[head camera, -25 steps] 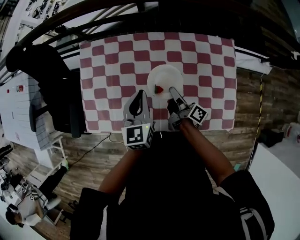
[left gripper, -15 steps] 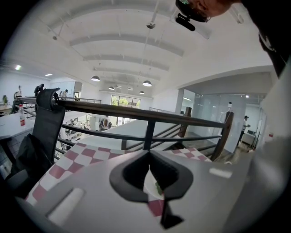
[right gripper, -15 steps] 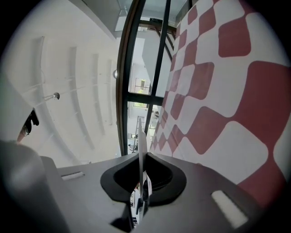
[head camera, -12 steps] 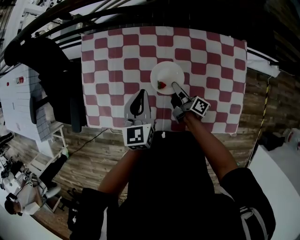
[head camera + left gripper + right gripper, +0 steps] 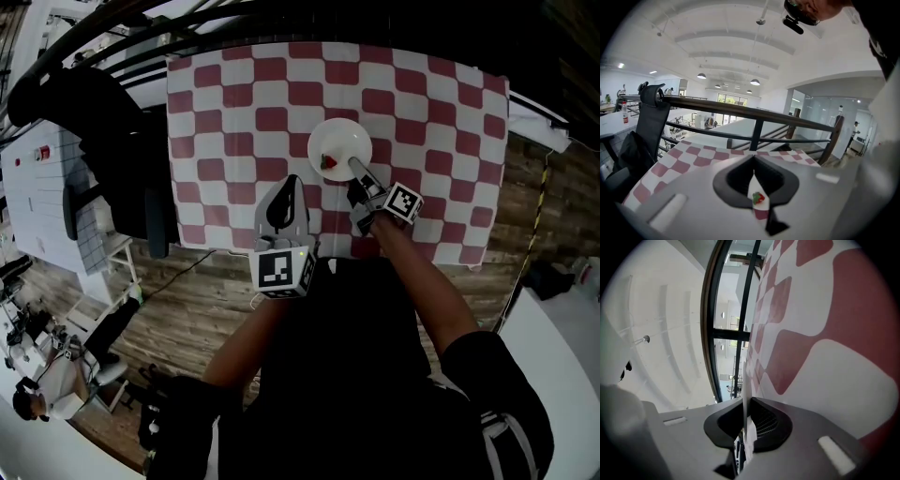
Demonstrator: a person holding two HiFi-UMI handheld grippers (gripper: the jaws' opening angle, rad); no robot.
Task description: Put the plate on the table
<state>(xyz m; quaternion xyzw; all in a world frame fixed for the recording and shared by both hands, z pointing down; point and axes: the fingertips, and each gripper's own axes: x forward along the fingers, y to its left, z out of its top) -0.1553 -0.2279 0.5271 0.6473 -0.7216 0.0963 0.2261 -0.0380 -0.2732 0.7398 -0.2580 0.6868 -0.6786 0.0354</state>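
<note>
Head view: white plate (image 5: 343, 138) with strawberry (image 5: 328, 162), rim tight between right tongs (image 5: 352, 162); left tongs (image 5: 291, 181) closed, empty.

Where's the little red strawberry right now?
Head view: the small red strawberry sits on the left side of the round white plate, beside the right gripper.

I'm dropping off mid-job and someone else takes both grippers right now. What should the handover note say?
Right gripper: shut on the near rim of the white plate, holding it over the checked tablecloth.
Left gripper: shut, empty, near the table's front edge, left of the plate.
A small strawberry sits on the plate by the held rim.
Done: plate gripped, over the table.
Left: set it flat (contact with the cloth can't be told), then open the right jaws and back off.
</note>
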